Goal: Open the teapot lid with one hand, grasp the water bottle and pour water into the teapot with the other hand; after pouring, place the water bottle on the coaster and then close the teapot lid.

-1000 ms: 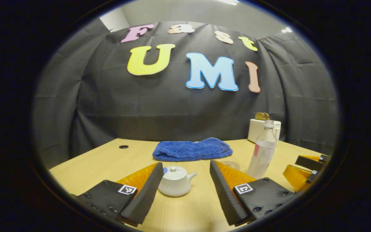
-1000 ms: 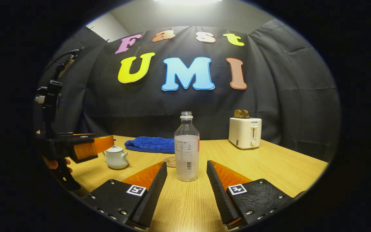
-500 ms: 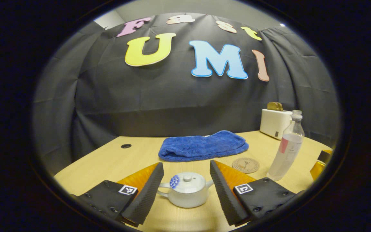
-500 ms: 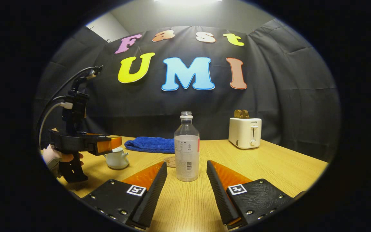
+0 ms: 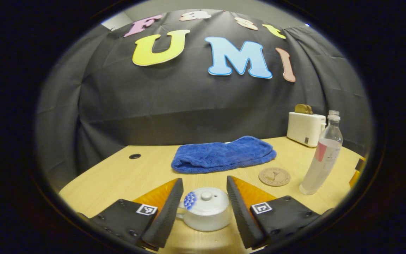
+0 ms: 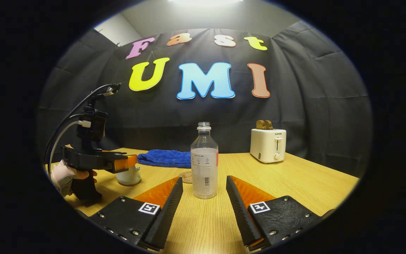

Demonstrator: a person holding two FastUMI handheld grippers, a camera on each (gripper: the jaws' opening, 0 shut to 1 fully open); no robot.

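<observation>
Between the spread jaws of the left gripper (image 5: 204, 206): the teapot (image 5: 206, 210).

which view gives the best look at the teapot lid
The left gripper view: the teapot lid sits close, between the open left gripper, its knob plain and the lid still on the teapot. In the right gripper view the teapot is far off, its lid largely behind the left gripper.

In the right gripper view, the left tool (image 6: 127, 163) at nine o'clock covers the top of the teapot (image 6: 128, 177), so its lid cannot be made out. The bottle (image 6: 204, 165) hides most of the coaster (image 6: 185, 176). In the left gripper view, the teapot's (image 5: 206, 211) spout sits behind a finger (image 5: 240, 211).
</observation>
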